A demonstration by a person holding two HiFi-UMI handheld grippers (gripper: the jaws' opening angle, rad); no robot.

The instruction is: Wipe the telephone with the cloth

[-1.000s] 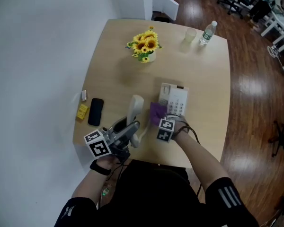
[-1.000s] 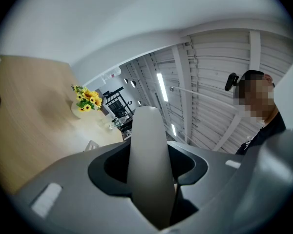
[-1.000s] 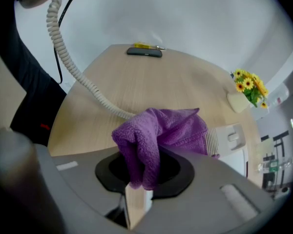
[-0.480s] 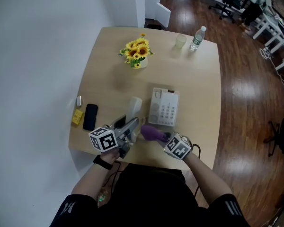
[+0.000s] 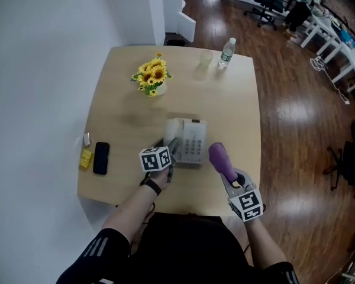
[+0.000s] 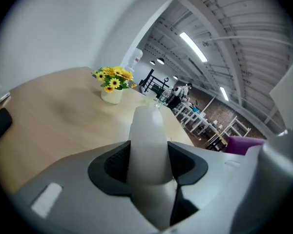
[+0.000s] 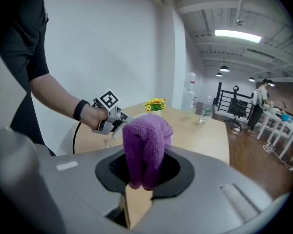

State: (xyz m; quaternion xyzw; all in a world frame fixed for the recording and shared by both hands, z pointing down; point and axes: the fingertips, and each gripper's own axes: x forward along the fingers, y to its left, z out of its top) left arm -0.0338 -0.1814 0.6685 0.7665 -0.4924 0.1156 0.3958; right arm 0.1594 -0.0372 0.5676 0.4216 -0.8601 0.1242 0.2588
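Note:
The white telephone base (image 5: 192, 141) lies mid-table, keypad up. Its white handset (image 5: 170, 132) is at the base's left side, and my left gripper (image 5: 169, 149) is shut on it. In the left gripper view the handset (image 6: 146, 130) stands up between the jaws of the left gripper (image 6: 147, 152). I cannot tell whether the handset rests in its cradle. My right gripper (image 5: 228, 173) hovers just right of the base, shut on a purple cloth (image 5: 220, 157). In the right gripper view the cloth (image 7: 145, 143) bunches out of the right gripper (image 7: 142, 177), clear of the telephone.
A vase of yellow flowers (image 5: 151, 78) stands at the back left. A cup (image 5: 205, 59) and a water bottle (image 5: 226, 50) are at the far edge. A black mobile phone (image 5: 100, 158) and a yellow item (image 5: 86, 158) lie at the left edge of the table (image 5: 236, 108).
The right gripper lifted the cloth off the telephone and swung it to the base's right. The left gripper carried the handset rightward to the base's left side.

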